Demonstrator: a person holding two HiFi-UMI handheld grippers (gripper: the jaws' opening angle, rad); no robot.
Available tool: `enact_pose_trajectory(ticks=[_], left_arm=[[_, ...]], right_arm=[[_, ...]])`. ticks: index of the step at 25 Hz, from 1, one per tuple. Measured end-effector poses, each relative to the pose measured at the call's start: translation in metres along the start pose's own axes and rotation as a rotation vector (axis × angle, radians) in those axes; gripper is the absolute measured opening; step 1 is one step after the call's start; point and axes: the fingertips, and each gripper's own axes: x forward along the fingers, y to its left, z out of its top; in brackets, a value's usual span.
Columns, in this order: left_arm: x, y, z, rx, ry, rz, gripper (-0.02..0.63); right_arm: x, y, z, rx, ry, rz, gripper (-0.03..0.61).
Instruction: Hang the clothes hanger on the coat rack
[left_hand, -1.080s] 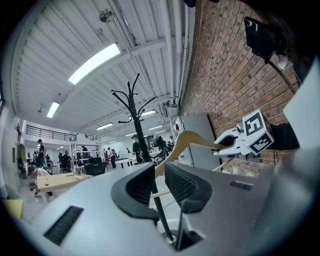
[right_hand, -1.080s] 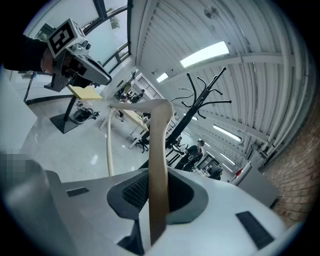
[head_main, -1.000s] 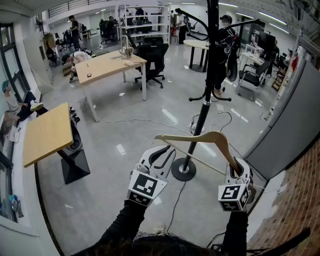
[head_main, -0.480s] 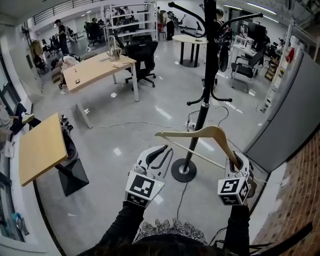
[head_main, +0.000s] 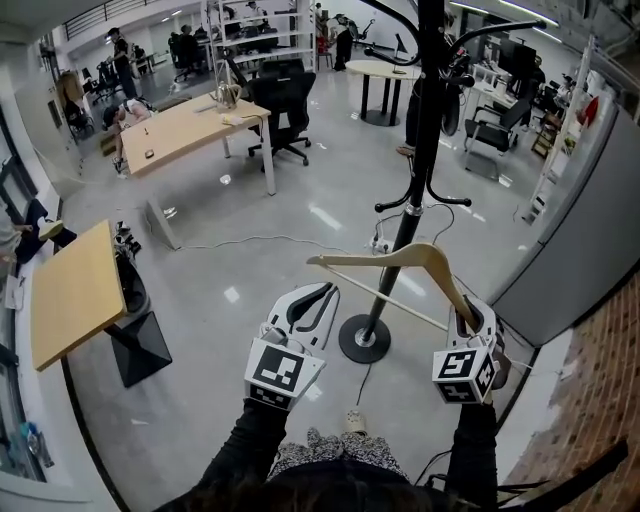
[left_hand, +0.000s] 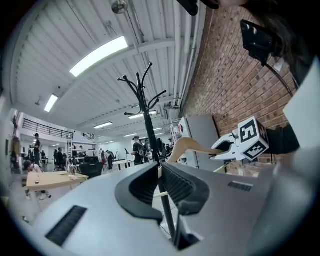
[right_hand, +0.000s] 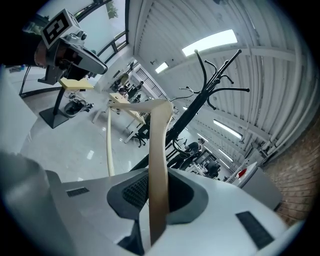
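Observation:
A pale wooden hanger (head_main: 420, 258) is held by its right end in my right gripper (head_main: 468, 315), whose pads are shut on the hanger's arm (right_hand: 157, 150). The hanger's peak and bar reach left across the black coat rack's pole (head_main: 415, 200), just in front of it. My left gripper (head_main: 328, 290) has its jaws nearly together with only a narrow slit and nothing gripped. The hanger's left end lies just past its tips. Through that slit in the left gripper view I see the rack (left_hand: 145, 115), with the hanger (left_hand: 187, 145) to the right.
The rack's round base (head_main: 365, 340) sits on the grey floor with a cable (head_main: 350, 410) beside it. A brick wall (head_main: 590, 400) and grey cabinet (head_main: 580, 250) stand at the right. Wooden desks (head_main: 75, 290) and an office chair (head_main: 285, 110) are at the left and back.
Both grippers and the hanger have moved together nearer to the coat rack; the pole looms larger. The grip on the hanger is the same.

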Motion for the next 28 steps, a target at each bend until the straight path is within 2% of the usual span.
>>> enact_pose_trajectory(ticks=[3,11,14,21,28], left_arm=[[0.012,0.014,-0.002,0.002,-0.009,0.024,0.009],[0.051,0.032,-0.005,0.015,0.016,0.056,0.008],[0.059,0.040,-0.014,-0.020,0.027,0.072,0.008],[0.065,0.058,-0.039,-0.013,0.110,0.097,0.008],[0.074,0.070,-0.057,-0.045,0.154,0.119,0.008]], right_arm=[[0.022,0.000,0.001,-0.006,-0.002,0.005,0.077],[0.081,-0.008,0.008,-0.010,0.005,0.030,0.077],[0.103,-0.003,0.010,-0.038,0.004,0.046,0.077],[0.155,0.015,-0.007,-0.059,0.046,0.078,0.077],[0.195,0.040,-0.028,-0.067,0.095,0.131,0.077]])
